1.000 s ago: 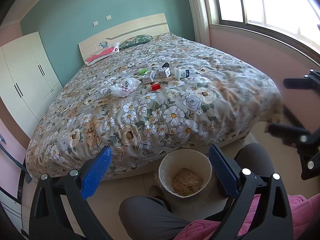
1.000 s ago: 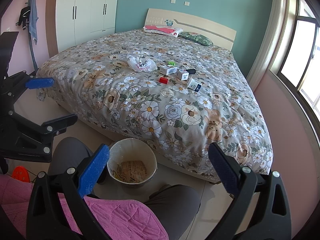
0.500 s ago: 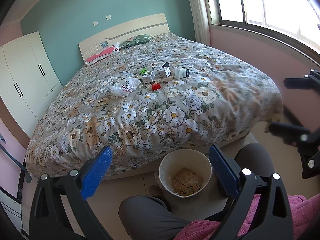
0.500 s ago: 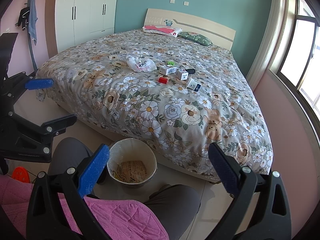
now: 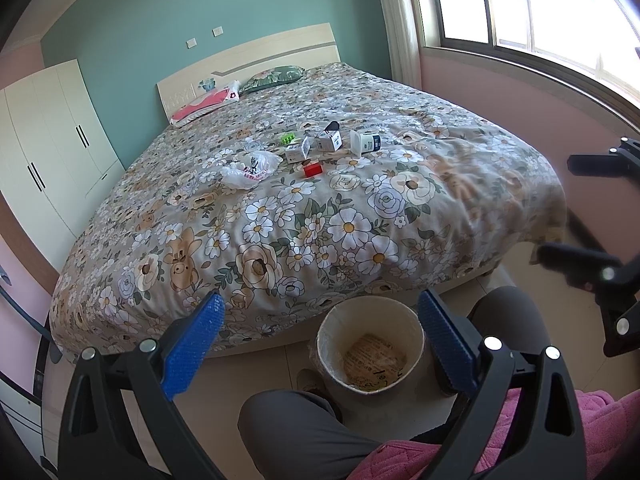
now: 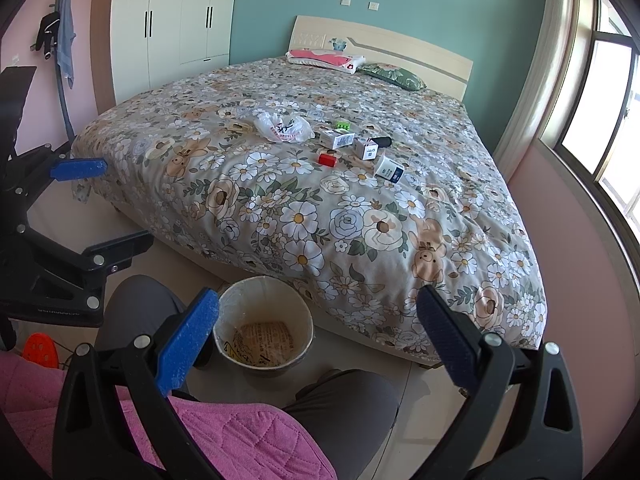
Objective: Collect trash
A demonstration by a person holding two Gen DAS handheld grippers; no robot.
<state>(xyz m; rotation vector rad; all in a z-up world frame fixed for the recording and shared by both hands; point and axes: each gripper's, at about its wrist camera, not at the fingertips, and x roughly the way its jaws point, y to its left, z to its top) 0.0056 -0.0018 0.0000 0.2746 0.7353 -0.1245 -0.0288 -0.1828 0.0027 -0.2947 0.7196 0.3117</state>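
Note:
Trash lies mid-bed on the floral quilt: a crumpled white plastic bag, a small red box, white cartons, a white cup on its side, a green item and a black item. A cream waste bin stands on the floor at the bed's foot, between the person's knees. My left gripper and right gripper are both open and empty, held low above the bin, far from the trash.
The bed fills the middle of the room. A white wardrobe stands at the left wall, a window at the right. Two pillows lie by the headboard. An orange object lies on the floor at left.

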